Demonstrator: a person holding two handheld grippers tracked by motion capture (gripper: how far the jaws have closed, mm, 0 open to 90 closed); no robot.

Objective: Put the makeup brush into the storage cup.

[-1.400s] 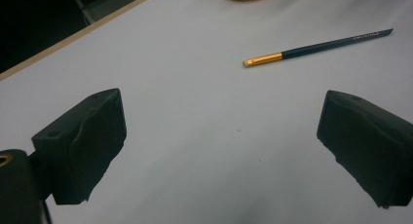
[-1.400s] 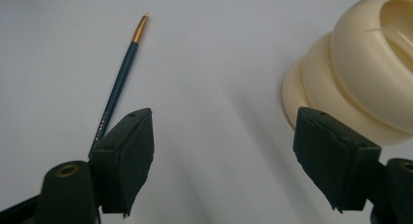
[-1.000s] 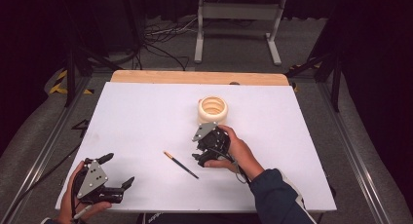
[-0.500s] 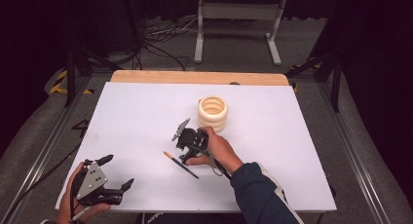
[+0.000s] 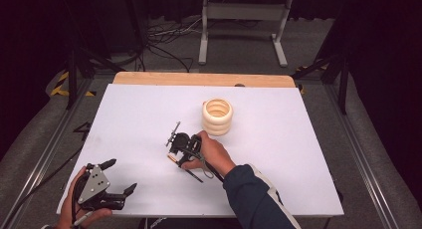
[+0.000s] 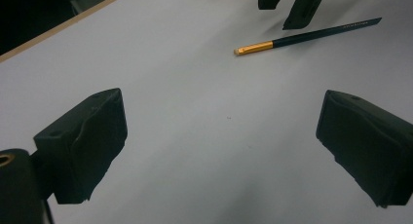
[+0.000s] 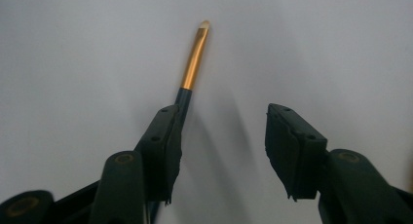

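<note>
The right tongs point(image 7: 221, 151), half-open and closing, sit off-centre over the pencil point(image 7: 194, 63); it could roll away on the table point(image 5: 298, 154). The left tongs point(image 6: 219, 151) gape empty.

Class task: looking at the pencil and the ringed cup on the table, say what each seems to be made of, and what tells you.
Pencil: probably wood with dark glossy paint; a shiny gold ferrule, likely metal. Cup: matte cream stacked rings, perhaps plastic or ceramic; unclear.
</note>
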